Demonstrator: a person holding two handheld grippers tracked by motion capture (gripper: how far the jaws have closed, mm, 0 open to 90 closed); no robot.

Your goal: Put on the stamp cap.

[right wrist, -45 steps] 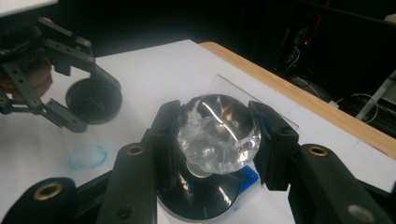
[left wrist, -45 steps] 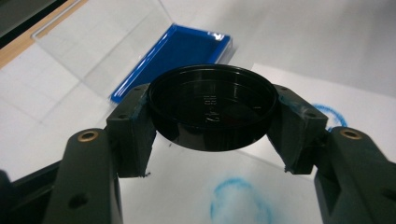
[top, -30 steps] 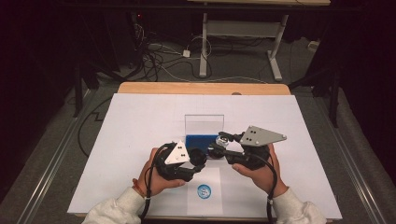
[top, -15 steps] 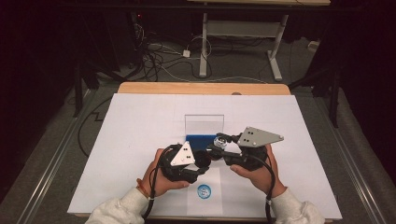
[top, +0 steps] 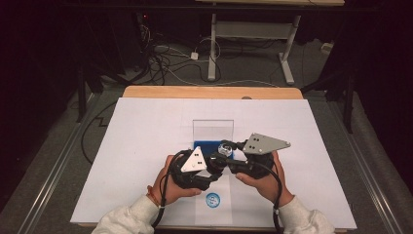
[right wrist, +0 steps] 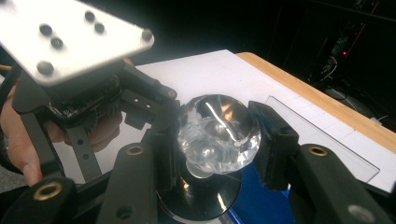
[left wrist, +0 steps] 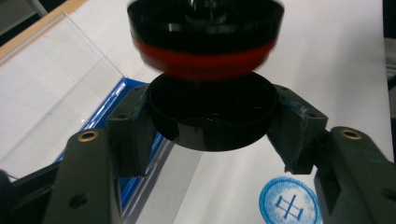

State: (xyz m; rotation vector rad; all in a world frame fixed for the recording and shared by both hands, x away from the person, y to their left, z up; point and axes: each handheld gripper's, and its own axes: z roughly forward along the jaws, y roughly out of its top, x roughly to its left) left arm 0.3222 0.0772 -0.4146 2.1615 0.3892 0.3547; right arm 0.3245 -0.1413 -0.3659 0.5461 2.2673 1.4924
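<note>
My left gripper (top: 215, 166) is shut on a round black cap (left wrist: 212, 116), gripped at its sides by both pads. Just beyond the cap, blurred, hangs a black body with a red ring (left wrist: 205, 42). My right gripper (top: 225, 149) is shut on a clear faceted glass piece (right wrist: 218, 133) that stands on a shiny black disc (right wrist: 201, 198). The two grippers meet tip to tip above the table's middle, near its front. In the right gripper view the left gripper's grey plate (right wrist: 70, 37) shows at the upper left.
A clear acrylic panel (top: 213, 129) on a blue base (top: 204, 145) stands just behind the grippers. A round blue stamp mark (top: 212, 199) lies on the white sheet (top: 146, 126) near the front edge. Cables and a desk frame are on the floor beyond the table.
The two grippers have drawn slightly closer together; the left one shifted a little up and right with the cap. Both grips stay as they were.
</note>
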